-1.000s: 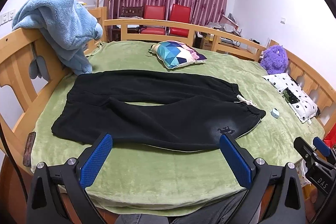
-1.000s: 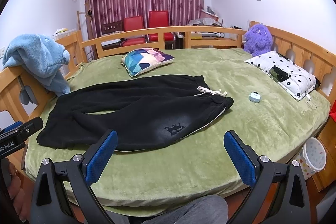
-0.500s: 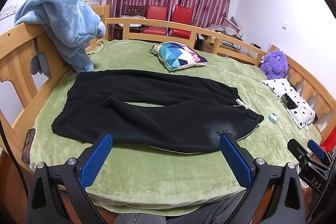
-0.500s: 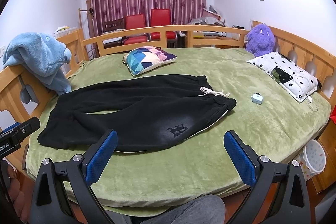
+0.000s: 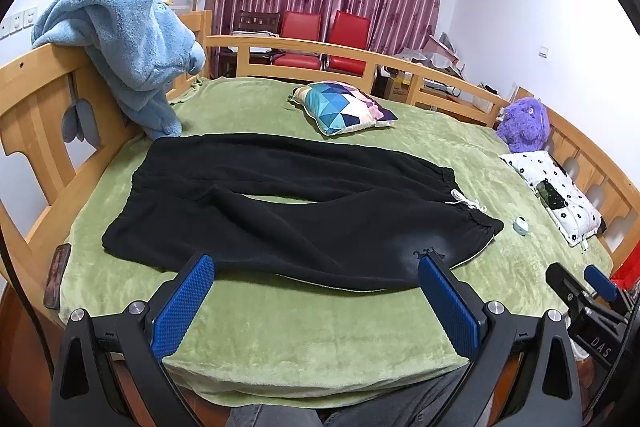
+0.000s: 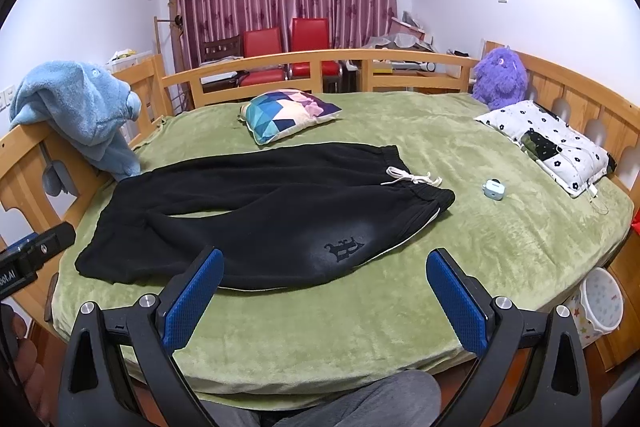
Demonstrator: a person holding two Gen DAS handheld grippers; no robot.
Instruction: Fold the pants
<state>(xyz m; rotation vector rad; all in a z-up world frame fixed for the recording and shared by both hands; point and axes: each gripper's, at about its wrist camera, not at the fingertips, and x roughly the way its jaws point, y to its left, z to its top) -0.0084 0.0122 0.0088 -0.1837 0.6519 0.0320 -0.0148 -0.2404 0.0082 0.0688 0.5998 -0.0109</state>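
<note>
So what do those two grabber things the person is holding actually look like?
Each tool, left and right, is a black plastic frame with two wide-set fingers, faced with textured blue pads and fixed by silver bolts. White lettering marks the bodies. Below them are the person's grey trousers.

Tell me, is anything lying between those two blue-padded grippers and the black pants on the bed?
Nothing visible does. Only bare green blanket separates the open left gripper and open right gripper from the black fleece pants. The small pale-blue case sits off beyond the waistband.
</note>
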